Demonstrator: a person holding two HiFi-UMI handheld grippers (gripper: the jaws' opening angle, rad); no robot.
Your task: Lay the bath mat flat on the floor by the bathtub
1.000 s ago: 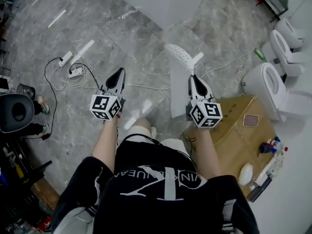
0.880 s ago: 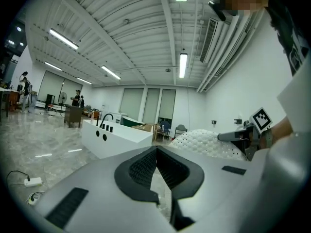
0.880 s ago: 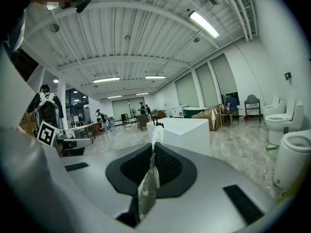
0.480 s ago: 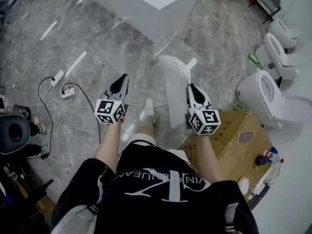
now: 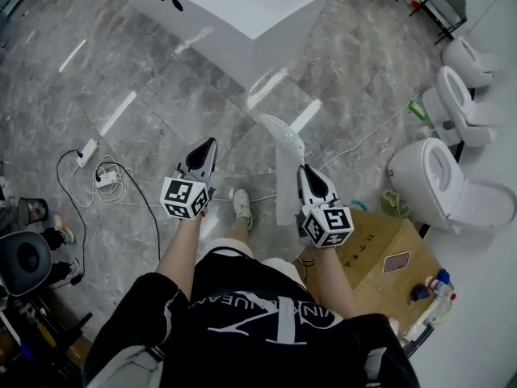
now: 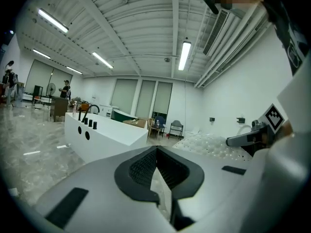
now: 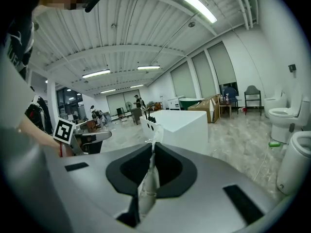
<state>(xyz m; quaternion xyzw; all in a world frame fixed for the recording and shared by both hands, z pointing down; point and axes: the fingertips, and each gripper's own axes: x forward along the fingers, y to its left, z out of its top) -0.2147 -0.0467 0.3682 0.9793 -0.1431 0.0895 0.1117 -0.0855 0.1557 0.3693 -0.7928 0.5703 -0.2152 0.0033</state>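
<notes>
1. Currently the bath mat (image 5: 284,136) is pinched only by the right gripper (image 5: 304,171), hanging just beside it; the left gripper (image 5: 209,145) is pressed together, seemingly empty.
2. Creasing or slipping could be caused if it is lowered from one edge.

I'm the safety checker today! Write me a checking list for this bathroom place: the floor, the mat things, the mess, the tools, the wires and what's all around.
Surface: shiny grey tile floor; no mat laid on it yet.
Job's things: see-through bath mat hanging in the air, not flat; white bathtub just ahead.
Clutter: cardboard box on the right, bottles beside it.
Grippers: left tool shut, holding nothing; right tool shut on the bath mat.
Cables: power strip with coiled cable on the left; white cable lying across the floor.
Surroundings: toilets lined up on the right.
</notes>
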